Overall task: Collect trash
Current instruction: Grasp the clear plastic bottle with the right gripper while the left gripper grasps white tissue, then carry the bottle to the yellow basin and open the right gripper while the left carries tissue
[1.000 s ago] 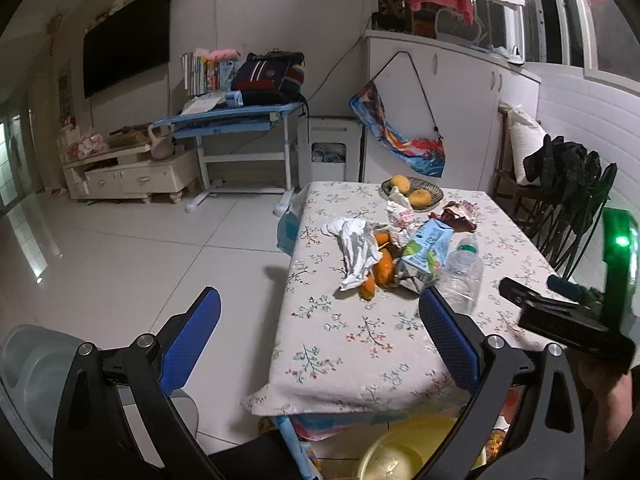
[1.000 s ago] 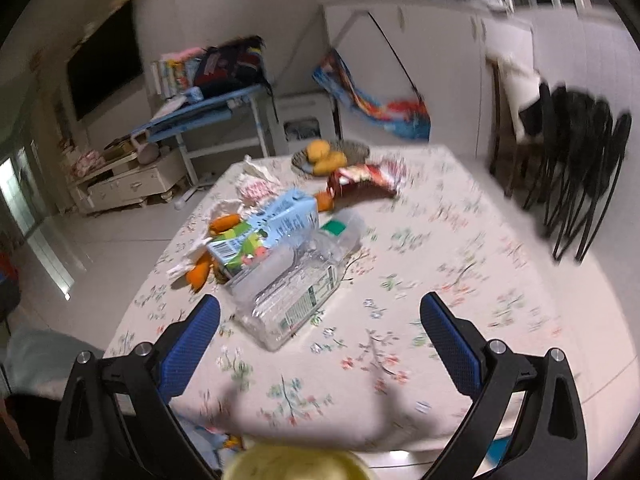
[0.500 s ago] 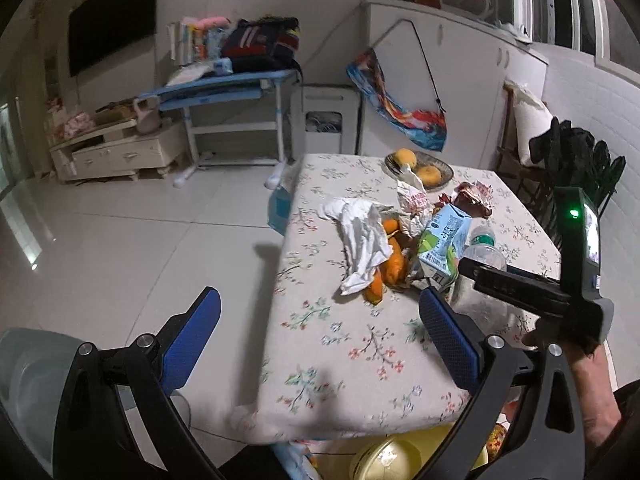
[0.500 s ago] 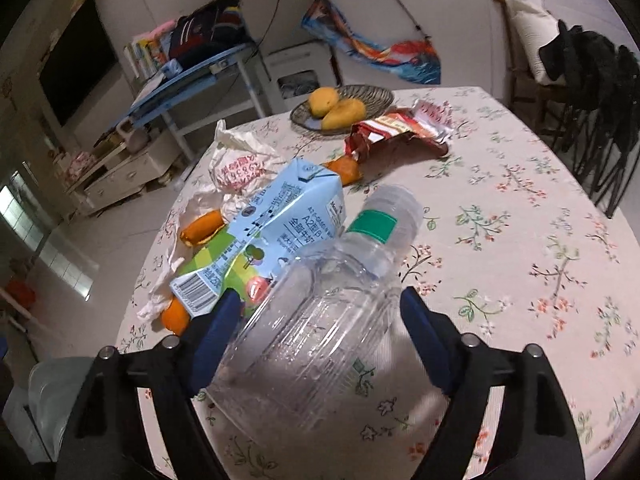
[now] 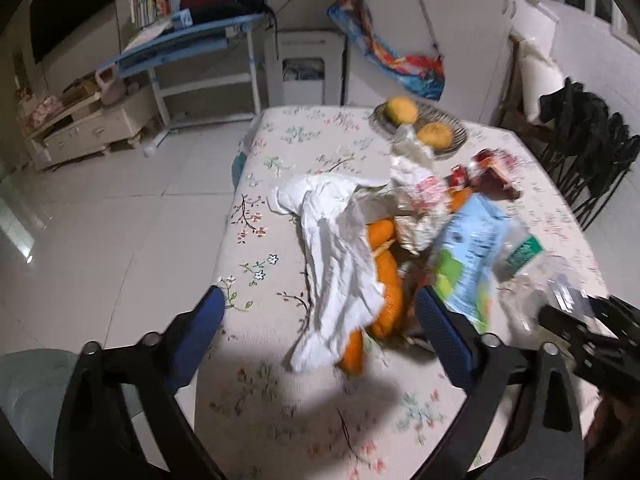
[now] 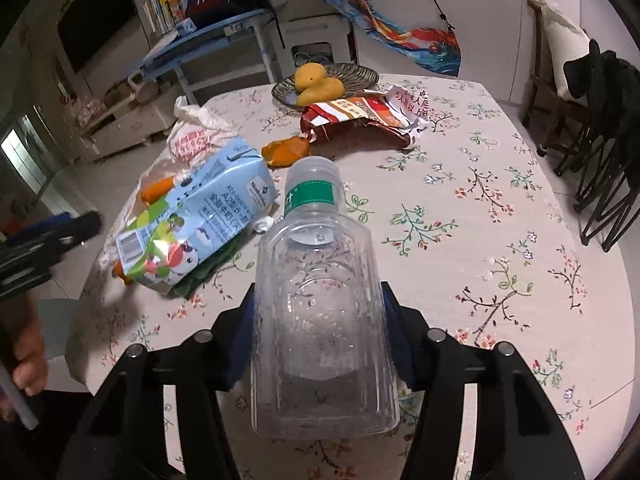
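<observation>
A clear plastic bottle with a green label lies base-first between the fingers of my right gripper. The jaws are closing and both pads touch its sides. Left of it lie a blue-green milk carton, orange peels and a printed white bag. A red snack wrapper lies further back. My left gripper hangs over crumpled white paper and orange peels. Its jaws are closing but still wide, with the pads touching nothing.
The trash sits on a table with a floral cloth. At the far end stands a plate with mangoes. Black folding chairs stand to the right. A pale grey container sits on the floor at the lower left.
My left gripper has moved forward and down over the table to the white paper. My right gripper has come up to the bottle and closed its fingers around it.
</observation>
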